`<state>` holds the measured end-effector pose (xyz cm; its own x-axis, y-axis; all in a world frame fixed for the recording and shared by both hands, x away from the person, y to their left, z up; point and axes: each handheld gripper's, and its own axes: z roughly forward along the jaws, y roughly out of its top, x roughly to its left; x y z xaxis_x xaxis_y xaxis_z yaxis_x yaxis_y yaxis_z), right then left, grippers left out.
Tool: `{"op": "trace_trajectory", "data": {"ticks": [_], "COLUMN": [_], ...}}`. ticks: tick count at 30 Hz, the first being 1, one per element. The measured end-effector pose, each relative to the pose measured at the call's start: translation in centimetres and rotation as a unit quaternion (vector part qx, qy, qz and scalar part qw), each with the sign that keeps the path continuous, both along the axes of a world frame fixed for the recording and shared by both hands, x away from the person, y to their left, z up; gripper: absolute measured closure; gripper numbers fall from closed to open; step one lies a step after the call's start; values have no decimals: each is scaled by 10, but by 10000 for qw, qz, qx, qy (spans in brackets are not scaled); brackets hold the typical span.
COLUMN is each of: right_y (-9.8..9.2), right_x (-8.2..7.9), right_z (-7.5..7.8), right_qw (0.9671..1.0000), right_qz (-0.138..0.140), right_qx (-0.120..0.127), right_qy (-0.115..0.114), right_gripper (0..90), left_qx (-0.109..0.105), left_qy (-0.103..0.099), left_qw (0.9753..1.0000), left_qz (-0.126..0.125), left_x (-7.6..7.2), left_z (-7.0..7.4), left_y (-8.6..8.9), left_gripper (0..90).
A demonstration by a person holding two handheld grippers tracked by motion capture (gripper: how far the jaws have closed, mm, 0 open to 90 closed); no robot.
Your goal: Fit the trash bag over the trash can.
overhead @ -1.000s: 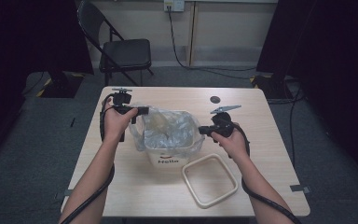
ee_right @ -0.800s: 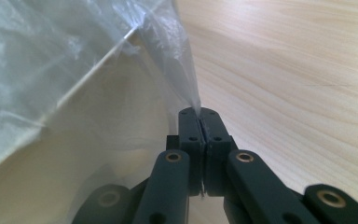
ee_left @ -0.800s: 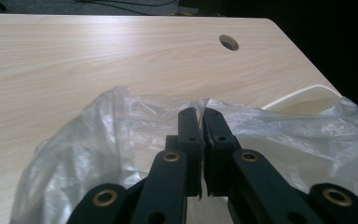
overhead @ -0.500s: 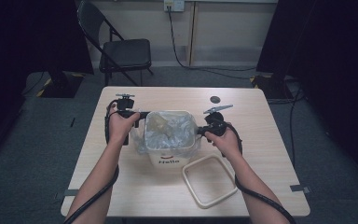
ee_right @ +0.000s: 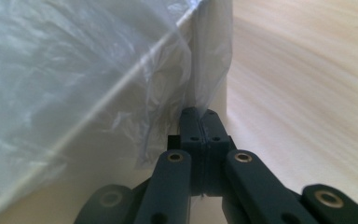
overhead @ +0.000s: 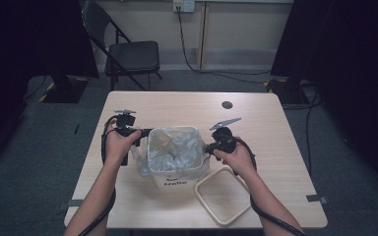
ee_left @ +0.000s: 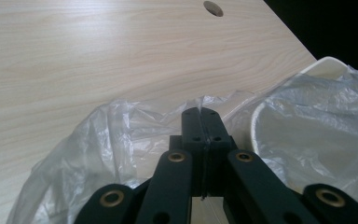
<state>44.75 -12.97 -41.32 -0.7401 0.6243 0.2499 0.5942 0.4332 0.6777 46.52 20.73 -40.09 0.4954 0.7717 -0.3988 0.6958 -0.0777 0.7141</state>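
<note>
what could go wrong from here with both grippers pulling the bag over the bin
1. The thin bag is pinched in shut jaws on both sides; a hard pull down could tear it or slip it free.
2. The left gripper holds a loose bunch well outside the bin, so that side may stay slack.
3. The right gripper sits close to the bin wall; pulling could shift the bin toward the lid.

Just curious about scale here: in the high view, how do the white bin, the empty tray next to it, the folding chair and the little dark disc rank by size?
1. Folding chair, though it stands farther off.
2. White bin.
3. Empty tray, near the bin's size, so unsure.
4. Dark disc.
</note>
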Motion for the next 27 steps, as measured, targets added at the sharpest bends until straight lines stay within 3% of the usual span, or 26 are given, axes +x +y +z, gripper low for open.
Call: {"op": "trace_trajectory", "data": {"ticks": [3, 4, 7, 8, 10, 12, 17, 23, 26, 27], "right_y": [7, 9, 6, 4, 3, 3, 11, 21, 18, 17], "right_x": [-4, -3, 8, 12, 22, 29, 38, 36, 36, 38], "right_z": [3, 5, 14, 16, 13, 5, -17, -20, -21, -23], "right_qw": [9993, 9995, 9991, 9987, 9977, 9974, 9980, 9989, 9979, 9975], "right_qz": [363, 294, -152, -305, -585, -699, -633, -447, -603, -616], "right_qx": [-71, -56, 352, 342, 180, -16, -1, -146, -243, -357], "right_qy": [57, -48, -202, -240, -307, -162, 60, 60, 1, 19], "right_gripper": [895, 895, 898, 899, 900, 900, 900, 900, 900, 900], "left_qx": [-20, -28, -1, -22, -1, -21, -162, -353, -276, -132], "left_qy": [-74, -71, -71, -91, -83, -56, -63, 102, 107, 98], "left_qw": [9999, 9999, 9999, 9999, 9999, 9999, 9998, 9992, 9993, 9996], "left_qz": [102, 111, 102, 125, 123, 127, 136, 177, 237, 232], "left_x": [-1, -1, 2, 3, 5, 7, 11, 14, 10, 8], "left_z": [2, 2, 2, 2, 1, -2, -10, -23, -25, -24], "left_y": [7, 9, 11, 11, 10, 10, 5, 4, 2, 2], "left_gripper": [900, 900, 900, 900, 900, 900, 900, 900, 900, 900]}}
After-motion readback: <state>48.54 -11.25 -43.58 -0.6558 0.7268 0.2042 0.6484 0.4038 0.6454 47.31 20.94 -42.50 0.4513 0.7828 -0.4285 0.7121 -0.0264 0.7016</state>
